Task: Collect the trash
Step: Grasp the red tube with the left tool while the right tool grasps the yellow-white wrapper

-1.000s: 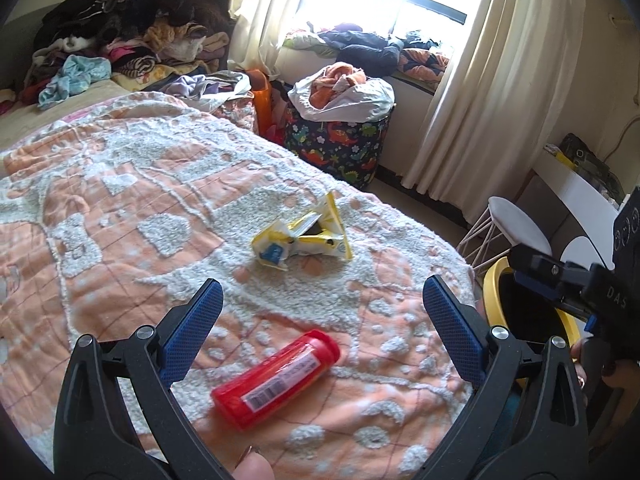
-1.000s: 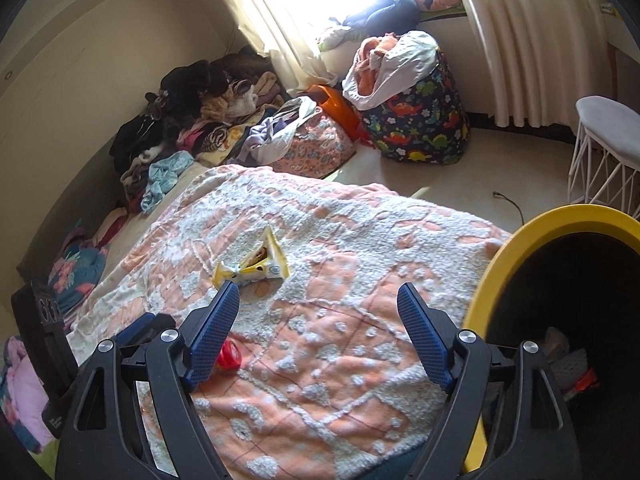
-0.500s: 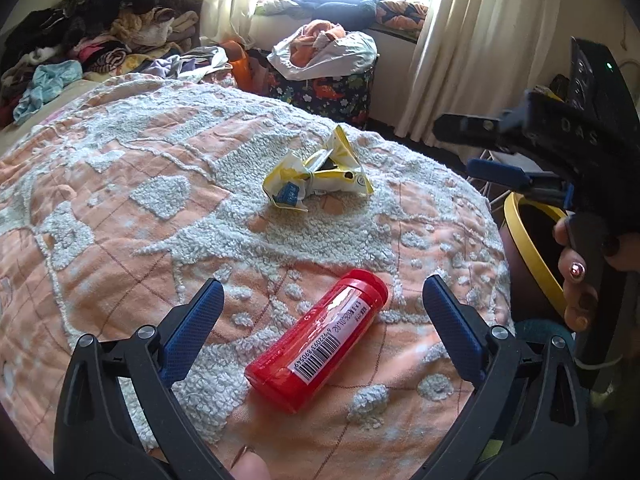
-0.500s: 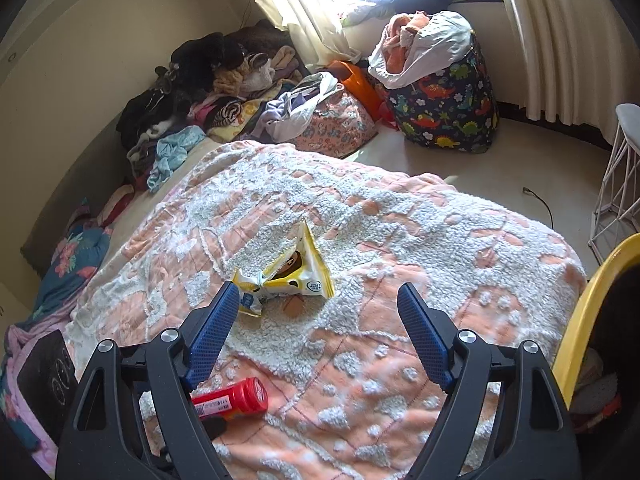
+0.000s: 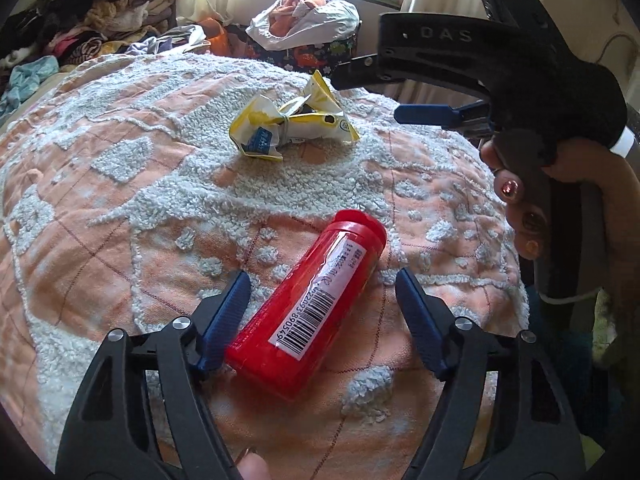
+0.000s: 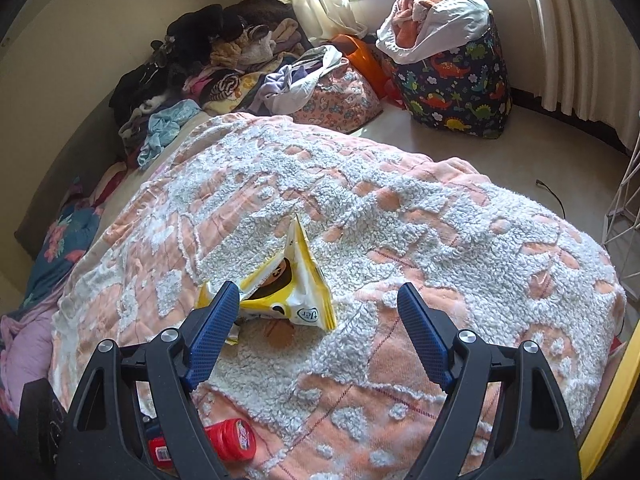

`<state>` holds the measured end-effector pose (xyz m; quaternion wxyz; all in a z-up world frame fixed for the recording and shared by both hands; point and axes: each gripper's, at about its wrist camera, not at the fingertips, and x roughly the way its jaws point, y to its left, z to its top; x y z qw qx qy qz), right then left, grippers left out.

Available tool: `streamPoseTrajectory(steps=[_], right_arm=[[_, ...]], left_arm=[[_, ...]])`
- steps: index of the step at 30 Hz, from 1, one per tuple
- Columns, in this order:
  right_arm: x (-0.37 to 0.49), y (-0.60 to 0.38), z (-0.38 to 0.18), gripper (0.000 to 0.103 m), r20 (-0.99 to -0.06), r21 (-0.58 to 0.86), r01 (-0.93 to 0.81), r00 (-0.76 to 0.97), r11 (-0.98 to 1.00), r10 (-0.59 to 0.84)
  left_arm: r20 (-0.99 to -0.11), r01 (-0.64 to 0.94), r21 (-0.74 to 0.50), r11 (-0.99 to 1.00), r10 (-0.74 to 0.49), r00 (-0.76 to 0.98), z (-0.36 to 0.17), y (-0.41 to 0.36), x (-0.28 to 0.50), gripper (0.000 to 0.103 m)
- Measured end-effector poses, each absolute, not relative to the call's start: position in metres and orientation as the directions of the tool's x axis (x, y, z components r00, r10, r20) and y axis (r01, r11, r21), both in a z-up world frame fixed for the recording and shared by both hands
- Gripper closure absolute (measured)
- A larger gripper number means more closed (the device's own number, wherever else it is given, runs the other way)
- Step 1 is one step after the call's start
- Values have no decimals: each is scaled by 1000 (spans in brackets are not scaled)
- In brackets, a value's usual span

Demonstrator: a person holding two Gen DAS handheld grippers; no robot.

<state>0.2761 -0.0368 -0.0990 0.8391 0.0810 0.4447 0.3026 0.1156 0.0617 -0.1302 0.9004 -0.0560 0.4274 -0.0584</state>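
A red plastic bottle [image 5: 310, 312] with a barcode label lies on the orange and white bedspread [image 5: 120, 200]. My left gripper [image 5: 322, 286] is open and straddles the bottle's lower half; the left finger is close to it. The bottle's cap end also shows in the right wrist view [image 6: 230, 442]. A crumpled yellow snack wrapper [image 5: 290, 122] lies further up the bed. My right gripper [image 6: 314, 300] is open just in front of the wrapper [image 6: 298, 292], its left finger overlapping the wrapper's edge. The right gripper also shows in the left wrist view [image 5: 400, 92], above the wrapper.
A yellow bin rim [image 6: 616, 412] shows at the bed's right edge. A dinosaur-print laundry bag [image 6: 456, 76] full of clothes stands on the floor by the curtains. Piled clothes [image 6: 208, 72] lie at the bed's far side. A white wire stool [image 6: 624, 208] stands right.
My left gripper has moved down onto the red bottle and narrowed around it. My right gripper has swung from the yellow bin over the bed to the yellow wrapper.
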Motion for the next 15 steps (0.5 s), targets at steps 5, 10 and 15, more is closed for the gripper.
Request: streamPoseTrajectory(steps=[5, 10, 15], right_arm=[[292, -20, -114, 35, -722, 396, -463, 378, 793, 580], [299, -11, -122, 55, -710, 424, -490, 341, 761, 616], [292, -10, -123, 77, -698, 440, -530, 305, 725, 648]], left_arm=[[-767, 43, -156, 987, -149, 624, -136, 65, 117, 46], [-762, 25, -168, 985, -146, 630, -137, 68, 117, 55], [-762, -4, -162, 987, -122, 636, -137, 70, 118, 69]])
